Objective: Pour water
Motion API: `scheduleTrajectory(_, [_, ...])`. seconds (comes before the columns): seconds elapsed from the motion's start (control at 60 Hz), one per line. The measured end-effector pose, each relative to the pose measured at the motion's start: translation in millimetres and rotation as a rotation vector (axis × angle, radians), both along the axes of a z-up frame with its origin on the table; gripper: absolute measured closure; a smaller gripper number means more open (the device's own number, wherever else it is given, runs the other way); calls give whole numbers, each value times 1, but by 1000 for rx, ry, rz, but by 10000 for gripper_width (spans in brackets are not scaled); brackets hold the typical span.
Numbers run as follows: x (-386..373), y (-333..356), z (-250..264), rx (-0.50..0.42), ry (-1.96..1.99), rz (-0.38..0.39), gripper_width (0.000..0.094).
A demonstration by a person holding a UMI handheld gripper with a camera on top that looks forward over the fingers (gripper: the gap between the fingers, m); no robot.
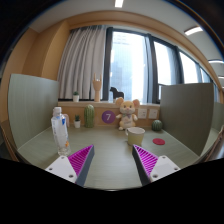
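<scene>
A clear plastic water bottle (60, 129) with a white cap and label stands upright on the grey-green table (110, 165), beyond my left finger and to its left. A white cup (136, 134) stands beyond my right finger, slightly inside it. My gripper (112, 160) is open above the table's near part, its magenta pads (81, 158) spread wide with nothing between them. Both bottle and cup are well ahead of the fingertips and untouched.
A teddy bear (127, 113) sits at the table's far side by a purple round sign (108, 117). A magenta disc (157, 142) lies right of the cup. A small pot plant (77, 122) stands near the bottle. Partition panels (185, 105) flank the desk.
</scene>
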State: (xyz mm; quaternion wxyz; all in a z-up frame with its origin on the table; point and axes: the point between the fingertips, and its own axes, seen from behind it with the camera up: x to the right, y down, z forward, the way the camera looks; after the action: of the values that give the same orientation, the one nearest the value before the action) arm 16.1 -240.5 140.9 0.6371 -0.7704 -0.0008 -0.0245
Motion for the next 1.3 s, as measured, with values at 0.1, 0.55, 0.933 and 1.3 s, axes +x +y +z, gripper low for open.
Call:
scheduleTrajectory(0.1, [-52,12,-28,-3,5,62,146])
scheduleTrajectory(0.55, [-195,87,-34,35,23,233,153])
scheduleTrajectory(0.933, [-239,168,-38,46,-14,234,164])
scheduleTrajectory(1.3, [-234,174,-33,119,53,240,599])
